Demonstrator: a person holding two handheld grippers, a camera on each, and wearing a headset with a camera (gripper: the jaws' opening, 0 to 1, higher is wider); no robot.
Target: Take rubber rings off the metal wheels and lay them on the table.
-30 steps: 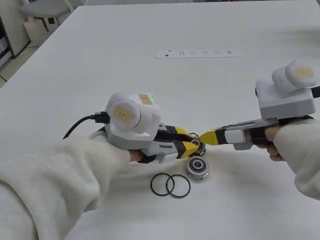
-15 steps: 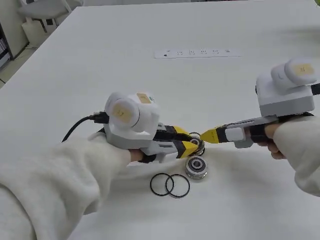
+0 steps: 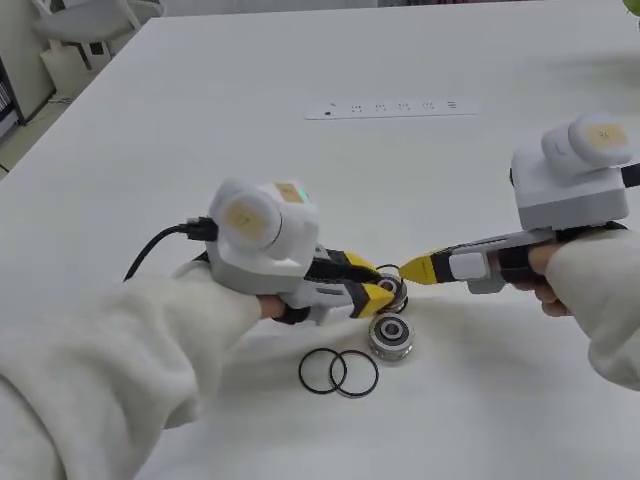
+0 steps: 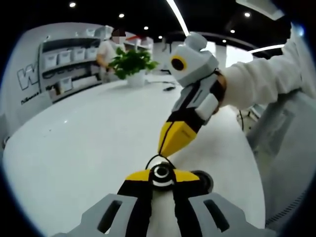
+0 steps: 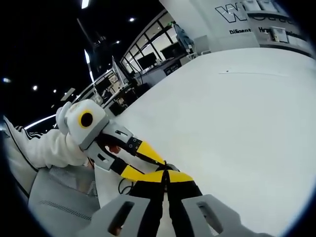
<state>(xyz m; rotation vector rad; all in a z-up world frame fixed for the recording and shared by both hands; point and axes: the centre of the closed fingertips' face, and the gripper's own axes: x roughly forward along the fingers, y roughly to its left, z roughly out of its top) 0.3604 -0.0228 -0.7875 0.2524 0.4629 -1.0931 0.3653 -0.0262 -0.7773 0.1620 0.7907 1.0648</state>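
Tip to tip

Sleeved forearm low and angled inward; left gripper (image 3: 384, 292) pinches metal wheel (image 4: 162, 174) between its tips. Opposite, right gripper (image 3: 408, 269) held level, tips pressed together on rubber ring (image 4: 157, 156) just above that wheel. Spare wheel (image 3: 391, 335) just beside left tips

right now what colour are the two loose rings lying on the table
The rings are black; the head view shows them best.
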